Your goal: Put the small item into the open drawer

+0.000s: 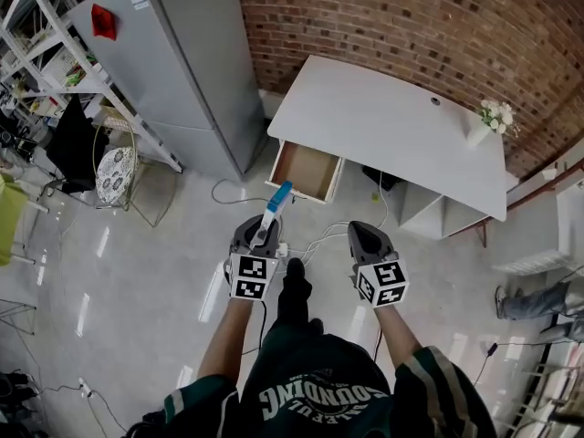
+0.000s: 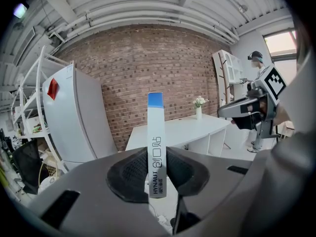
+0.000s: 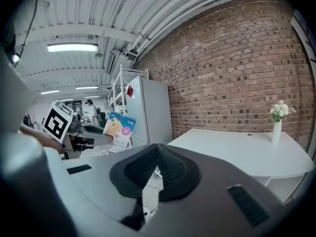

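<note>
While we stand back from the desk [image 1: 383, 126], bare floor [image 1: 173, 254] lies btwn us and its open drawer [image 1: 306, 170], w/ a fridge [image 1: 182, 62] just left of it and cables [image 1: 315, 237] near our feet. Our left claw [image 1: 265, 231] pinches a slim white box [image 2: 156, 147], blue-tipped, upright, well short of the drawer; right claw [image 3: 157, 151] is closed, empty.

"HYNAUT" beside smaller unreadable print, under large Chinese characters, lengthwise on the narrow white box [image 2: 156, 147]
</note>
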A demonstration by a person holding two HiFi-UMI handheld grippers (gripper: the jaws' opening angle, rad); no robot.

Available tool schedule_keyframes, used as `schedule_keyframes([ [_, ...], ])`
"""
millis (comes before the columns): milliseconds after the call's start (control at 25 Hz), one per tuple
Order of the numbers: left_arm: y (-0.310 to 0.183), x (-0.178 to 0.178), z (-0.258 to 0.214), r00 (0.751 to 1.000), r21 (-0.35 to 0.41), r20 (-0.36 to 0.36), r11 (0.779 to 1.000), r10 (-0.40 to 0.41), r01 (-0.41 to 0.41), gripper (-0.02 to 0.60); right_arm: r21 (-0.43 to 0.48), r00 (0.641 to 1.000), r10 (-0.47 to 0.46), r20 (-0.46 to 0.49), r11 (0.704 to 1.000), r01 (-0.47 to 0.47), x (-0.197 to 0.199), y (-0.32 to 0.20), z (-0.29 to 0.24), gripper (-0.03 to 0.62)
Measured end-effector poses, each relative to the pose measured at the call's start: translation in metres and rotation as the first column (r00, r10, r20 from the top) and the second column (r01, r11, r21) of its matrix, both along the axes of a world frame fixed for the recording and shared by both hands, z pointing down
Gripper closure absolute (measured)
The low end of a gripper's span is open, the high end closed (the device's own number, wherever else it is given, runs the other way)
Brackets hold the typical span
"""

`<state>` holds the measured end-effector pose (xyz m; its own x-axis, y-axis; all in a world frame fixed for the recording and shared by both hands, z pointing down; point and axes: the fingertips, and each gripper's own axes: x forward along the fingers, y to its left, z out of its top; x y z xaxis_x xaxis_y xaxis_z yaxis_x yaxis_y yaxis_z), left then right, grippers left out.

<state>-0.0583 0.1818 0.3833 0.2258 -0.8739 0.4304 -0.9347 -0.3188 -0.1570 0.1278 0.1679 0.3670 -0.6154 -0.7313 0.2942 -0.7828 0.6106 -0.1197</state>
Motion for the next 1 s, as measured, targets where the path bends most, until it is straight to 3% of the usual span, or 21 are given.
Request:
schedule_keyframes([
  [280,-0.085,-0.013,0.012,0.999,-0.004,0.0,0.999,0.043,-0.043,0.486,-0.02,0.999,0.031,-0.026,0.999,-0.032,-0.018,-0.078,0.005,0.571],
  [640,-0.188,-0.038,0.045,0.993,-0.086,-0.028,0.99,0.111,-0.113,0.486,-0.063,0.996,0.068,-0.053,0.995,-0.071,-0.054,-0.177,0.019,0.571],
  [1000,-0.226,-0.035,0.082,0.979,-0.17,-0.05,0.965,0.195,-0.201,0.486,-0.113,0.99,0.112,-0.087,0.986,-0.121,-0.057,-0.215,0.04,0.571],
])
